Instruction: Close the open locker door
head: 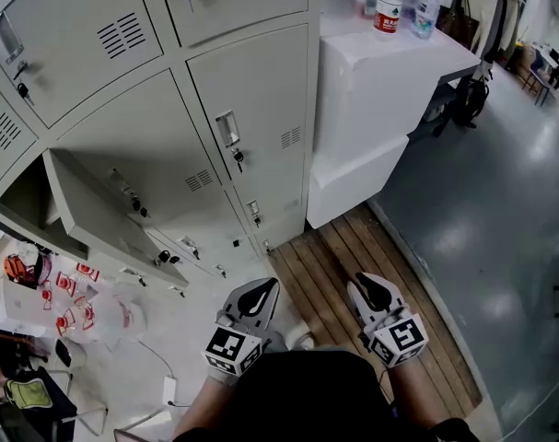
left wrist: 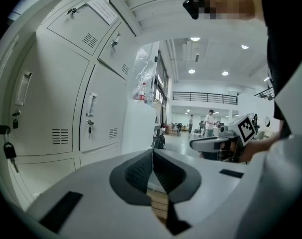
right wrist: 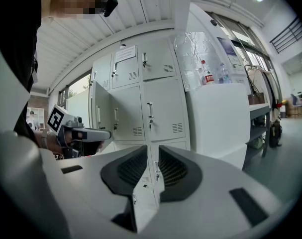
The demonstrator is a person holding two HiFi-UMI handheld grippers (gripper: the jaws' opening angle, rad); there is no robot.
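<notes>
One open locker door (head: 95, 215): swung out at the left side of the locker bank (head: 251, 81), in the lower rows, so not shut as the task wants.
Left gripper (head: 261, 291): jaws pressed together, empty, held low before me (well short of the door).
Right gripper (head: 371, 288): jaws slightly parted, nothing between them, over the wooden planks (head: 353, 247); spare, I judge, since one pusher suffices.

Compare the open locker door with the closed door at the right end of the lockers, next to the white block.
The open locker door stands swung out from the cabinet front, with a dark compartment exposed beside it; the closed door lies flush with the front. The open locker door is towards the bank's left; the closed door is at its right end, beside the white block. Both are light grey metal doors of one locker bank.
</notes>
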